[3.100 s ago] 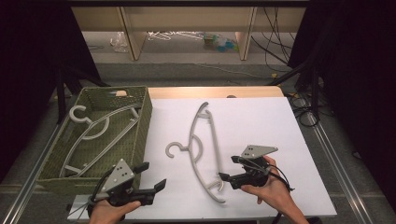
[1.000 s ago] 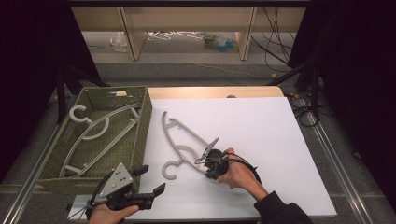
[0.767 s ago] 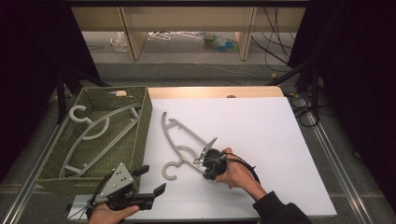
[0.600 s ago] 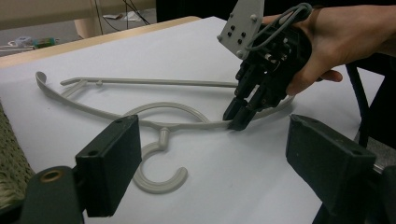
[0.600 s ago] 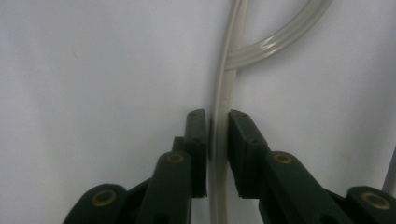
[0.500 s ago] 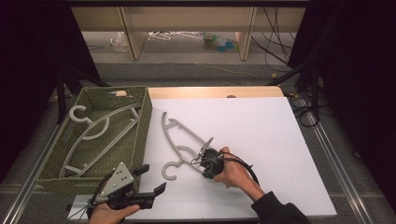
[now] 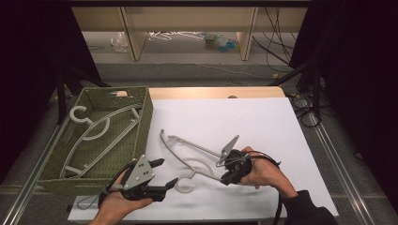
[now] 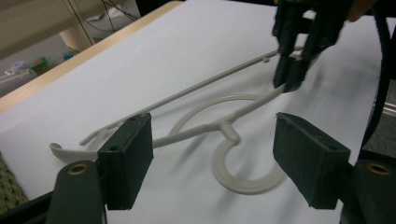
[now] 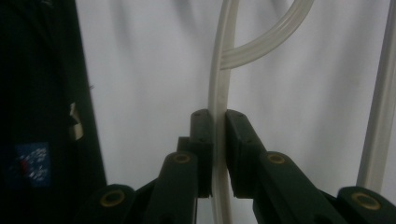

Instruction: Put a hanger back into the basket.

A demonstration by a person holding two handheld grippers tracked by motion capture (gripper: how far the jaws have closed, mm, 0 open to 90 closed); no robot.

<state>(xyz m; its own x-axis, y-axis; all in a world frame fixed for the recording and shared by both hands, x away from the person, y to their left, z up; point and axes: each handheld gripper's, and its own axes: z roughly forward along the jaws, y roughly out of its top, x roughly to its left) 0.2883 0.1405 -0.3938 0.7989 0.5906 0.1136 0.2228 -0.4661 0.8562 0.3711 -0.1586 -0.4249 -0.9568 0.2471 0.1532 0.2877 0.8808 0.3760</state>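
Note:
A grey plastic hanger (image 7: 192, 145) is over the white table (image 7: 263, 122), its hook (image 7: 185, 187) toward me. My right gripper (image 7: 227, 178) is shut on one thin arm of it; in the right gripper view the pads (image 9: 201, 135) pinch that strip (image 9: 219, 70). My left gripper (image 7: 165, 172) sits at the front left, open and pointed at the hook. Its jaws have just been closing. In the left gripper view the hook (image 8: 243, 184) lies ahead between the pads (image 8: 126, 163), untouched, and the right gripper (image 8: 292, 79) grips farther off.
A green woven basket (image 7: 146, 117) stands at the table's left with another grey hanger (image 7: 98, 131) inside. A wooden shelf unit (image 7: 136, 33) and loose items lie beyond the far edge. Cables (image 7: 305, 108) trail at the right.
The right gripper has drawn the hanger toward me and to the right. The left gripper has moved up and right toward the hook, and its jaws stand narrower.

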